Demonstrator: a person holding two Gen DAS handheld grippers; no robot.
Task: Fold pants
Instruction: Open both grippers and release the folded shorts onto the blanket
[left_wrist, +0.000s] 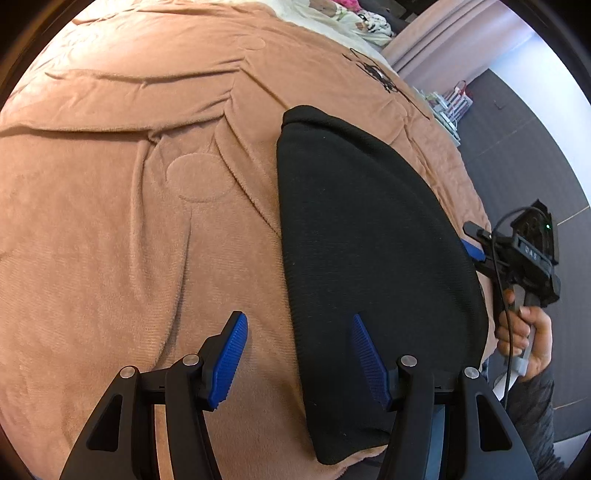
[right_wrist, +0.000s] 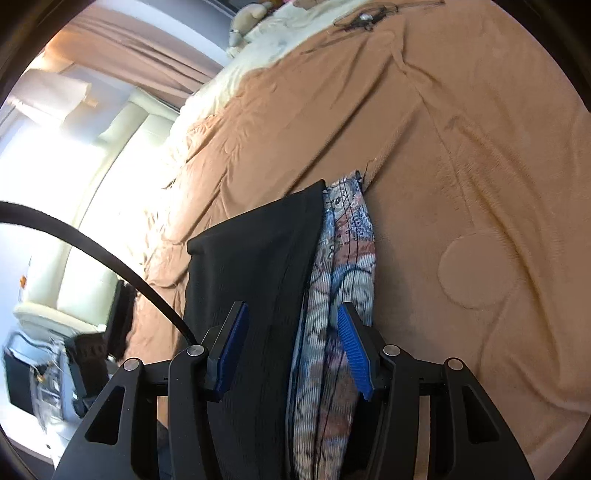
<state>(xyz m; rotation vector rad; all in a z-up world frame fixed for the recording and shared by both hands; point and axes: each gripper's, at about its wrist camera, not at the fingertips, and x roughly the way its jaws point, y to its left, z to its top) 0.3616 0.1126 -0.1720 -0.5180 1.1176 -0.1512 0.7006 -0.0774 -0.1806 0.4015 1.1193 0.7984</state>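
Both tongs released, gripping nothing: left tongs (left_wrist: 297, 363) over pants (left_wrist: 369, 258) edge, right tongs (right_wrist: 291, 350) near patterned cloth (right_wrist: 340, 295). Risk: right snags both fabrics, fold skews.

The only lettering that can be made out is a short raised marking on the black body of the right gripper (left_wrist: 476, 247), seen in the left wrist view at the right edge. It looks like three capitals, perhaps "DAS", but the first letter is not sure. Nothing on the bags beyond the bed can be read.
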